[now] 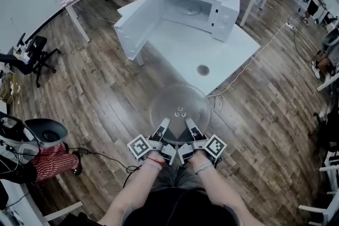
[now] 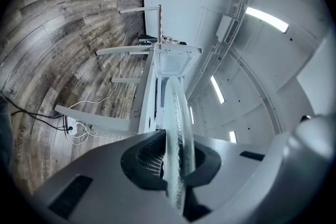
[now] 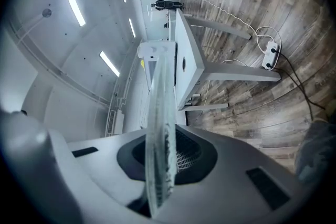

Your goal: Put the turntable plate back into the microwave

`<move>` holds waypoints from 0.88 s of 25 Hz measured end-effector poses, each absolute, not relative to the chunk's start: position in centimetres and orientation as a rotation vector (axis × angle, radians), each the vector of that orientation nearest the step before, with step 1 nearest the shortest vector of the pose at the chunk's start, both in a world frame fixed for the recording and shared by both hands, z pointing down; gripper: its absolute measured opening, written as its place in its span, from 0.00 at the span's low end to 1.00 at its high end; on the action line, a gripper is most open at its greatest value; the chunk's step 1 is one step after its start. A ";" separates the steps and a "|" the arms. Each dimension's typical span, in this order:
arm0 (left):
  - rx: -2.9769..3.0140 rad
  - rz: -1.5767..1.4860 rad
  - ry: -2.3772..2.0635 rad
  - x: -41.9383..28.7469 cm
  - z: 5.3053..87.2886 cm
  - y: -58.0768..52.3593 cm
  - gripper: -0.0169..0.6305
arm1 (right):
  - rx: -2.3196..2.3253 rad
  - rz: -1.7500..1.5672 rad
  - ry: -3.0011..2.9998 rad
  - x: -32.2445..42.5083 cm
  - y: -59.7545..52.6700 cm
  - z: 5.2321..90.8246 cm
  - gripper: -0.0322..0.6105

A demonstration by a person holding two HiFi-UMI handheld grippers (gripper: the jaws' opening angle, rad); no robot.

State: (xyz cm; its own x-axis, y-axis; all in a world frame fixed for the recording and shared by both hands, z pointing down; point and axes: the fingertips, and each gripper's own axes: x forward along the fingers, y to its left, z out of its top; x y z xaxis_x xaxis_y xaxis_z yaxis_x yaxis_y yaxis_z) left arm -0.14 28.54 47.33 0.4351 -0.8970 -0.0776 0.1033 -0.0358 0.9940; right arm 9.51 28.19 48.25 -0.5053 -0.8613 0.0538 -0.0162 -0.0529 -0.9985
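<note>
The white table (image 1: 180, 55) carries the microwave (image 1: 225, 18) at its far edge, door open, with bare surface in front. The glass turntable plate (image 1: 180, 106) is held off the table's near edge, its near rim clamped by the left gripper (image 1: 164, 125) and right gripper (image 1: 189, 124).

Light: bright, even, from ceiling strip lights (image 2: 266, 18) | Shadows: faint, soft | Glare: white worktop (image 1: 180, 55) near washed out | Edges: fisheye bend, black corners in gripper views | Blur: turntable plate (image 2: 176, 128) rim soft near lens
</note>
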 end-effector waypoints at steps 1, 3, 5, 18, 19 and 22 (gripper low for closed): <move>1.363 -0.954 -0.781 -0.2 47.3 28.3 0.07 | -0.950 -1.636 1.566 9.4 27.9 48.2 0.11; 1.361 -0.960 -0.786 -0.4 47.2 27.8 0.07 | -0.944 -1.639 1.572 9.3 27.3 48.1 0.11; 1.359 -0.966 -0.784 -0.4 47.1 27.0 0.07 | -0.940 -1.639 1.576 9.2 26.5 48.0 0.11; 1.376 -0.931 -0.741 0.6 47.3 20.0 0.07 | -0.974 -1.592 1.544 10.3 20.1 48.2 0.11; 1.375 -0.932 -0.737 0.6 47.3 19.4 0.07 | -0.974 -1.592 1.542 10.2 19.4 48.2 0.11; 1.372 -0.925 -0.734 0.3 47.5 17.5 0.07 | -0.982 -1.593 1.534 9.9 17.6 48.3 0.11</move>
State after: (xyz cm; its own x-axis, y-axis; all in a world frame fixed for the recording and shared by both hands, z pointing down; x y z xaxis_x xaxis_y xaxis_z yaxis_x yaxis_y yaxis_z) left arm 0.32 17.55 47.49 0.4734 -0.8767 -0.0853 0.1161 -0.0339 0.9927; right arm 9.91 17.61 48.28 -0.4625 -0.8853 0.0490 -0.0157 -0.0471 -0.9988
